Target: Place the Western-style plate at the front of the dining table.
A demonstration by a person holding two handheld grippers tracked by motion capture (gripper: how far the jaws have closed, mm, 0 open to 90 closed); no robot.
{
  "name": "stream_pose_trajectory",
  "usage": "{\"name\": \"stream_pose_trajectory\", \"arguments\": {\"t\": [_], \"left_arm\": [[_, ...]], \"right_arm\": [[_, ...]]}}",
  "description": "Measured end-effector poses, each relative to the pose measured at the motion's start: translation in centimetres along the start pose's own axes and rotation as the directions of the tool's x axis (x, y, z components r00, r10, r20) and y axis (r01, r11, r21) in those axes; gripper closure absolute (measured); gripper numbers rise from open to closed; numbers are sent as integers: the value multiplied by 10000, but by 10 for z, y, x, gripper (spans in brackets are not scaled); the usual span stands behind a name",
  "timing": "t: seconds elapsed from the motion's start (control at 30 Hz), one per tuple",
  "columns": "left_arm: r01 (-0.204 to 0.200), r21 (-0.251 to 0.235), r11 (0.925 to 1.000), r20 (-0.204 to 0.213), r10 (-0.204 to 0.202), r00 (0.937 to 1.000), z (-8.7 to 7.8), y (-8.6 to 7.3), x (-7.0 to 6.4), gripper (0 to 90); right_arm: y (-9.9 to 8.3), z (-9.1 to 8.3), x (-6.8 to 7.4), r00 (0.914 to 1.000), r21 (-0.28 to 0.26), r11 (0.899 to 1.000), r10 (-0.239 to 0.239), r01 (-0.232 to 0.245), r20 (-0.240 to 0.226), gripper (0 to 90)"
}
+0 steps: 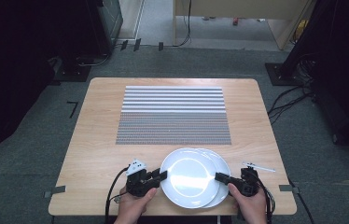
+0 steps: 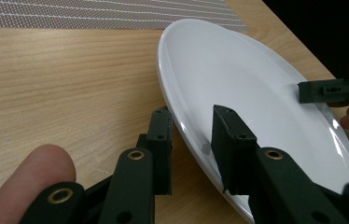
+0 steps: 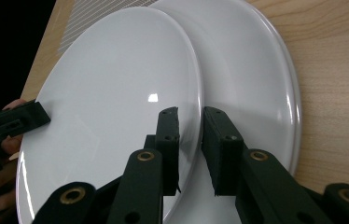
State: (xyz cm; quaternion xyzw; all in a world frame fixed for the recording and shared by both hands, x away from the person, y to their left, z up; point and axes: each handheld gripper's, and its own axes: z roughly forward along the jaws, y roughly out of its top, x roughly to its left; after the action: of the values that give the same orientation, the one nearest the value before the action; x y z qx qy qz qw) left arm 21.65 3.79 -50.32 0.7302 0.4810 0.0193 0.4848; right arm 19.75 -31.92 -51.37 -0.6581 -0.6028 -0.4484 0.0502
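Note:
Two white plates lie overlapped near the table's front edge. The top plate (image 1: 189, 176) (image 2: 238, 79) (image 3: 112, 107) sits shifted left over the lower plate (image 1: 224, 165) (image 3: 256, 79). My left gripper (image 1: 163, 175) (image 2: 193, 123) is open, its jaws straddling the top plate's left rim with a clear gap. At the opposite side, my right gripper (image 1: 218, 176) (image 3: 191, 116) is shut on the top plate's right rim, one jaw above it and one below. Each gripper view shows the other gripper across the plate: the right gripper (image 2: 333, 91) and the left gripper (image 3: 18, 119).
A grey-and-white striped placemat (image 1: 173, 115) covers the middle and far part of the wooden table (image 1: 98, 140). Bare wood lies left of the plates. Tape tabs (image 1: 55, 191) mark the table's front corners. Cables run over the floor at the right (image 1: 289, 100).

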Motion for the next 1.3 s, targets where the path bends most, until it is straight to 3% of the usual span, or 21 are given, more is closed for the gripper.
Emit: {"name": "stream_pose_trajectory", "arguments": {"t": [0.3, 0.5, 0.63, 0.77, 1.03, 1.3], "left_arm": [[104, 26, 9999, -63, -103, 9999, -2, 0, 0, 704], [-85, -44, 10000, -153, 84, 9998, -4, 2, -2, 713], [7, -51, 10000, -176, -8, 9998, -5, 2, -2, 712], [214, -21, 9998, -171, -214, 9996, -5, 2, -1, 715], [159, -242, 9996, -371, -168, 9992, -11, 9, -1, 731], [407, -755, 9963, -651, -457, 9968, -27, 28, 9, 753]], "right_arm": [[-2, 1, -1, 9978, -164, 9977, 660, -662, -110, 812], [0, -1, 0, 9949, -844, 9919, 910, -944, -430, 840], [1, -2, 3, 9954, -1047, 9904, 861, -901, -421, 848], [3, -4, 4, 9887, -1100, 9843, 1300, -1377, -743, 858], [9, -2, 12, 9923, -1416, 9828, 1119, -1183, -526, 853], [24, 10, 30, 9924, -1207, 9874, 925, -1019, -812, 851]]}}
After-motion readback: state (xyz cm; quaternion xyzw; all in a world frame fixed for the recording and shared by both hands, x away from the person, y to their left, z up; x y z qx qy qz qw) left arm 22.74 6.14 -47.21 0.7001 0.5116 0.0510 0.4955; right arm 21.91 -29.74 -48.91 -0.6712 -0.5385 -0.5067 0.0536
